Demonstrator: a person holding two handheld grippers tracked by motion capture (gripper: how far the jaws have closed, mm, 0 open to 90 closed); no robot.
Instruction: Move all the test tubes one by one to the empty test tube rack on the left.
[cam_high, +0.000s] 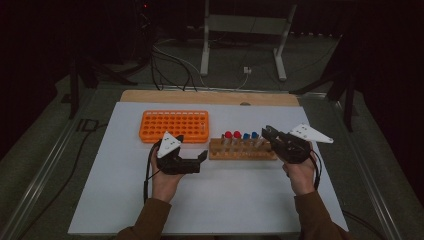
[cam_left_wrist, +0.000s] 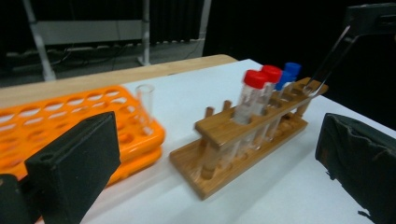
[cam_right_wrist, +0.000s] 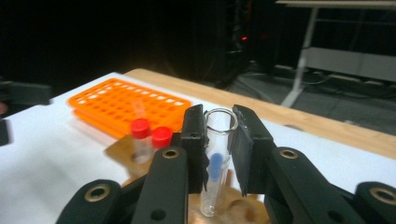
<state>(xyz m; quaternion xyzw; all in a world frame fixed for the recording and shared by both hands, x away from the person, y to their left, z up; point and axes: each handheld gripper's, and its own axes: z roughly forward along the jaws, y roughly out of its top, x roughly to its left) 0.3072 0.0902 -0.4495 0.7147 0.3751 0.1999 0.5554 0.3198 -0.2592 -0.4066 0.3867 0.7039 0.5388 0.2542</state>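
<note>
A wooden rack (cam_high: 242, 150) near the table's middle holds two red-capped tubes (cam_left_wrist: 256, 80) and two blue-capped tubes (cam_left_wrist: 292, 69). Behind it to the left lies an orange rack (cam_high: 173, 125) with one clear uncapped tube (cam_left_wrist: 145, 99) standing in it. My right gripper (cam_right_wrist: 218, 123) is shut on another clear uncapped tube (cam_right_wrist: 217, 144), which hangs tilted just above the wooden rack's right end (cam_left_wrist: 314, 86). My left gripper (cam_high: 192, 147) hovers at the rack's left end with its jaws wide open and nothing between its pads (cam_left_wrist: 74, 161).
The racks sit on a white sheet (cam_high: 215, 200) over a wooden tabletop (cam_high: 210, 96). A white frame stand (cam_high: 245, 30) and cables lie on the floor beyond the table.
</note>
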